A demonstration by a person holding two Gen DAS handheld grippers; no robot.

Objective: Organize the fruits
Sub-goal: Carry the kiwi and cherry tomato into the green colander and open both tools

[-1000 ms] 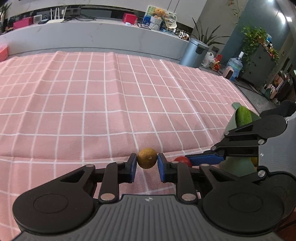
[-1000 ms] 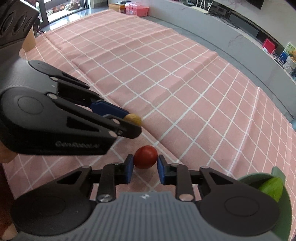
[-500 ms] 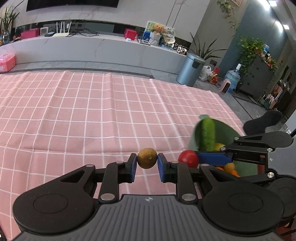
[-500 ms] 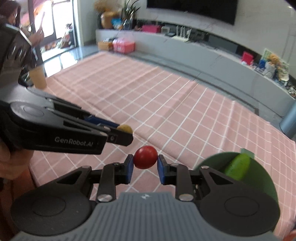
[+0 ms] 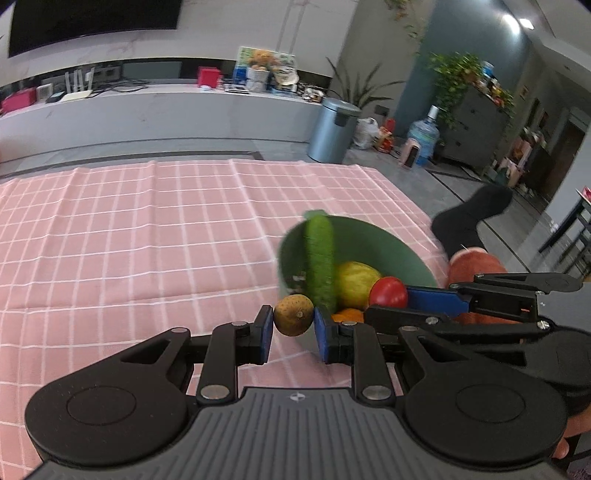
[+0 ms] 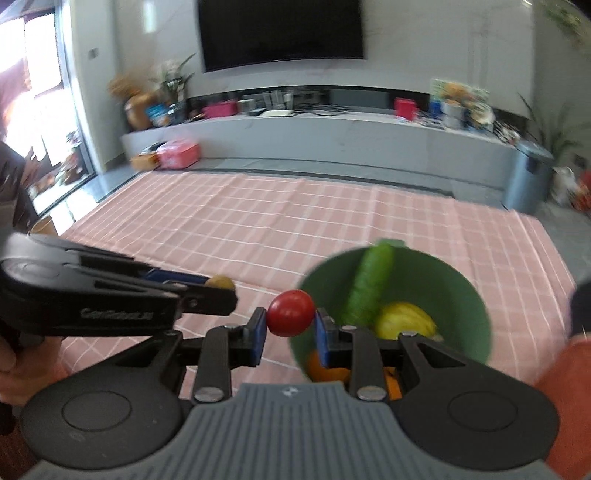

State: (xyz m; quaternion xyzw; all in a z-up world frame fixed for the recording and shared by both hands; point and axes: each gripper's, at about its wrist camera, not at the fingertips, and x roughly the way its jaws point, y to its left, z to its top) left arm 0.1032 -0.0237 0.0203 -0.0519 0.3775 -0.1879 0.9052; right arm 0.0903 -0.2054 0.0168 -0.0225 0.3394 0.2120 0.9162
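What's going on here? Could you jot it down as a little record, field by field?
Setting: pink checked cloth on a living-room floor
Left hand-held gripper: shut on a small brown fruit
Right hand-held gripper: shut on a tomato
Bowl: green, on the cloth
In the bowl: cucumber, yellow fruit, orange fruit
Both held fruits: above the cloth, near the bowl

— What type of location is indicated?

— A home living room is indicated. A large wall-mounted television (image 6: 282, 31) is seen above a long low media console (image 6: 332, 136), on which a router (image 5: 79, 86) and small boxes are placed. Houseplants (image 5: 456, 79), a pedal bin (image 5: 332, 129) and a water bottle (image 5: 424, 138) are observed beyond a pink checked cloth (image 5: 147, 229).
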